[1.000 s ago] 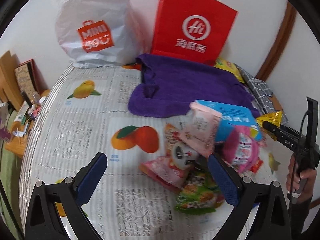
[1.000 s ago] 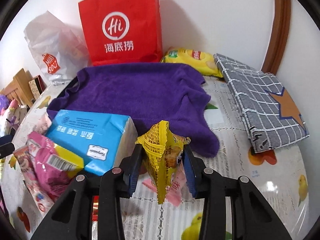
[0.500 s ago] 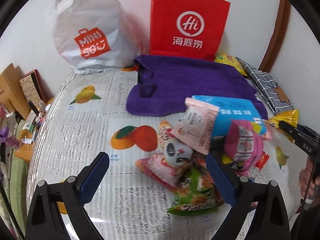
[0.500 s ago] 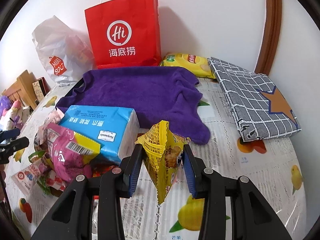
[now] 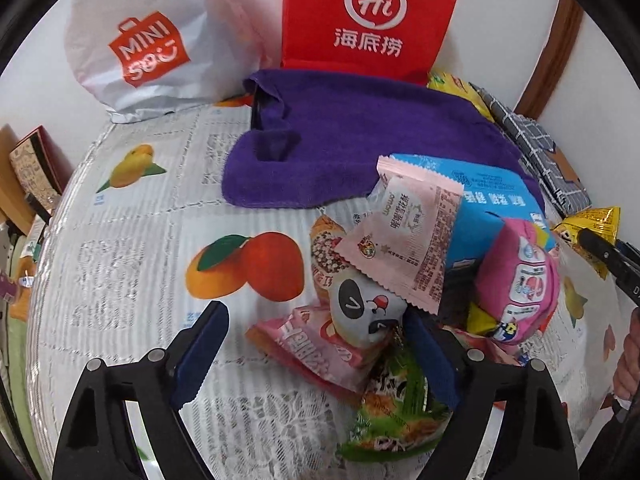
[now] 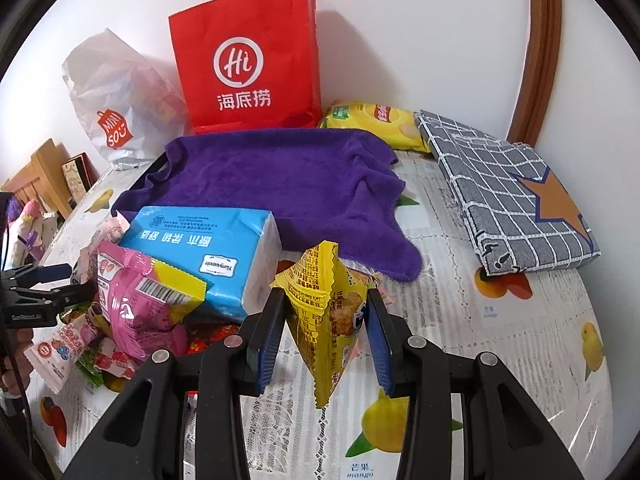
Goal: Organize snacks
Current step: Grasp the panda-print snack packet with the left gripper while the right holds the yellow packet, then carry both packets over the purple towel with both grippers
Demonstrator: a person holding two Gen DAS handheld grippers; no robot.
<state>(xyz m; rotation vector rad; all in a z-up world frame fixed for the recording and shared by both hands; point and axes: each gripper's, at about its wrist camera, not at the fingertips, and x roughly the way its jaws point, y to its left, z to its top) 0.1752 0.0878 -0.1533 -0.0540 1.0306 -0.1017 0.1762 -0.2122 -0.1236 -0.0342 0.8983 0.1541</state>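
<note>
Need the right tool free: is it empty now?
No, the right tool is clamped on a yellow snack packet.

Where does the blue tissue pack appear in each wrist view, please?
Left wrist: blue tissue pack right of centre, partly behind a pale pink packet.
Right wrist: it sits left of centre, before the purple towel.
Shared landmark: red paper bag.

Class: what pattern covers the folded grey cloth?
White grid with an orange star, clearest in the right wrist view.

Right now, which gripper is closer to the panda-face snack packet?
Left. The left gripper hangs just over the panda-face snack packet, jaws closing around it; the right gripper stands apart, clamping a yellow snack packet.
</note>
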